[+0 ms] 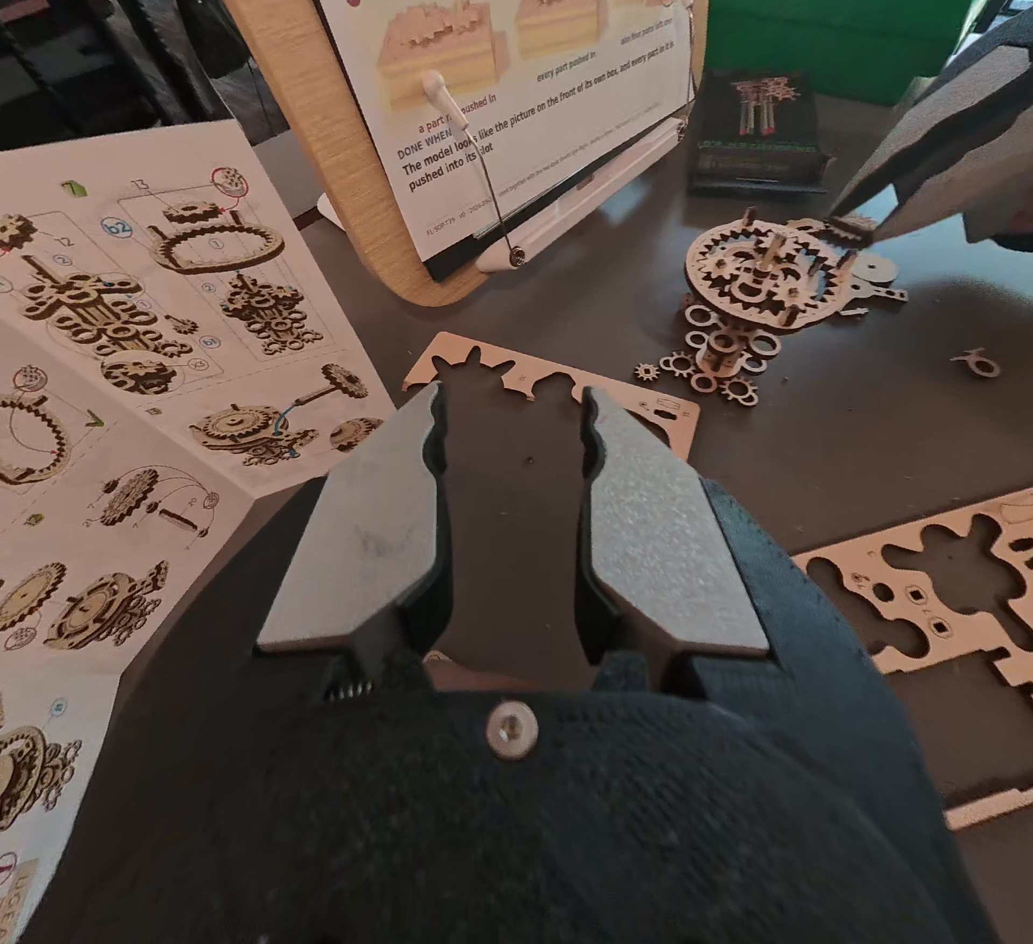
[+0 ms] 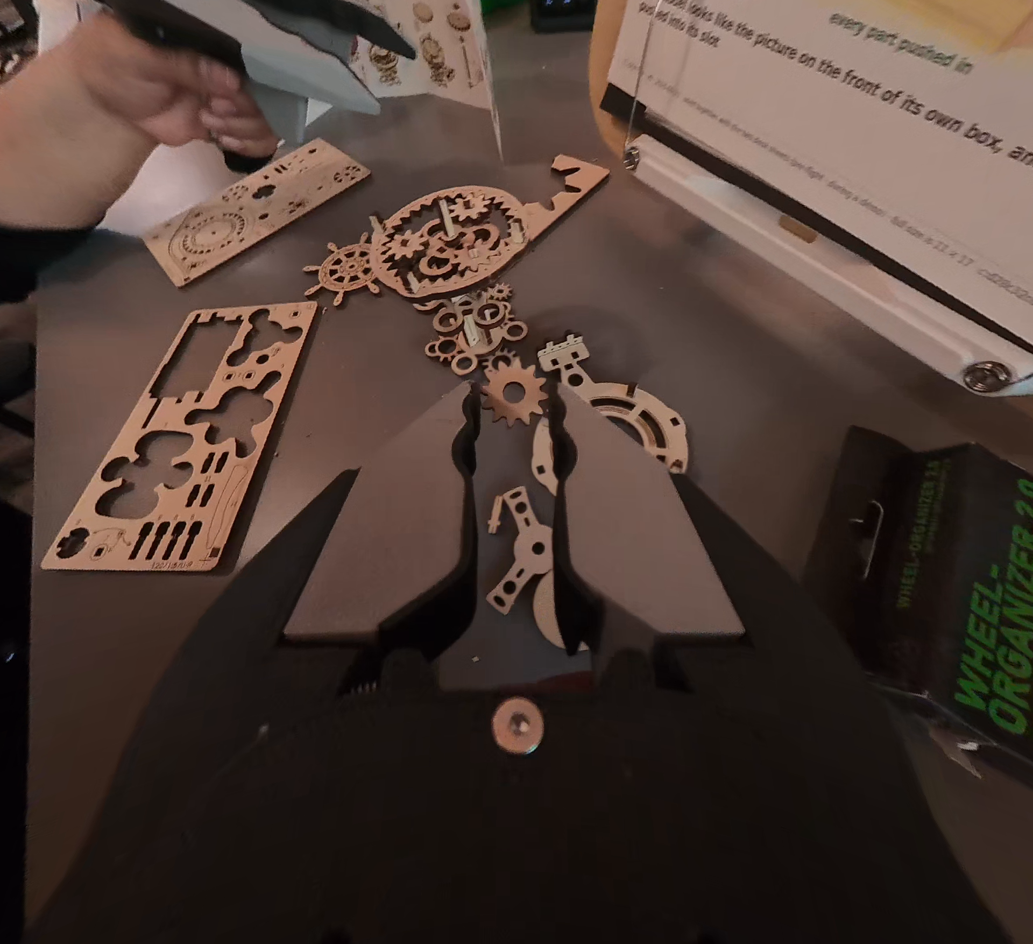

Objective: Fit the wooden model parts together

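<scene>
The partly built wooden gear model [image 1: 766, 274] stands on the dark table; in the right wrist view [image 2: 447, 246] it lies ahead of my fingers. My right gripper [image 2: 513, 392] is shut on a small wooden gear [image 2: 514, 397], held at its fingertips just short of the model. In the left wrist view the right gripper [image 1: 855, 229] holds the gear [image 1: 847, 230] at the model's upper right rim. My left gripper [image 1: 511, 403] is open and empty over a punched-out wooden sheet [image 1: 665, 414]. A hand holds it at the upper left of the right wrist view [image 2: 397, 78].
An instruction booklet [image 1: 140, 358] lies on the left. A wooden stand with a printed page [image 1: 503, 78] is behind, next to a black box [image 2: 950, 581]. Punched sheets [image 2: 167, 442] [image 2: 251, 212] [image 1: 922, 609], a ship-wheel part [image 2: 349, 268] and loose parts [image 2: 615, 414] [image 2: 520, 553] lie around. Spacing between my two grippers at the tips: around 20 cm.
</scene>
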Available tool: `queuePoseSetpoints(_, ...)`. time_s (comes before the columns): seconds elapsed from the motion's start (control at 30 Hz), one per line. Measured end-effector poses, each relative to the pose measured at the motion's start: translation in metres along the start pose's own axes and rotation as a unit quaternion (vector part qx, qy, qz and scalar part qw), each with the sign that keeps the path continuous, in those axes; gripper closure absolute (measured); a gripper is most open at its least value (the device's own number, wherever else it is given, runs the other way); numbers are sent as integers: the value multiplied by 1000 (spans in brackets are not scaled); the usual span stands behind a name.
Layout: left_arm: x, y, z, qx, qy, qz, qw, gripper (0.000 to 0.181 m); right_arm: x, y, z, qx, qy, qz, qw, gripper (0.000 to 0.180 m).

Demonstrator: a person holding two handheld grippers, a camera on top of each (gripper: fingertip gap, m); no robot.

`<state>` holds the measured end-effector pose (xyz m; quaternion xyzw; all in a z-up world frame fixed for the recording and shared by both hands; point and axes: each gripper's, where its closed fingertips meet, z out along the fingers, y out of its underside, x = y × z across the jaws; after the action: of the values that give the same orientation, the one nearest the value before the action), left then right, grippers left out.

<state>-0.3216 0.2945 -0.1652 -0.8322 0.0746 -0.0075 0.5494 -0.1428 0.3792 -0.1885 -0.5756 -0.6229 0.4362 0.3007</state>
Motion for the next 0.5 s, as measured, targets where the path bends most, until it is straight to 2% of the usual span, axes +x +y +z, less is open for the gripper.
queuePoseSetpoints(0.3,-2,9,6,-13,3,-11,1000,136,5,-6,-3,19,0,2,1000,159)
queuePoseSetpoints(0.5,9,19,16,-31,15,8,999,137,-12,-37,2,9,-34,-44,998,159)
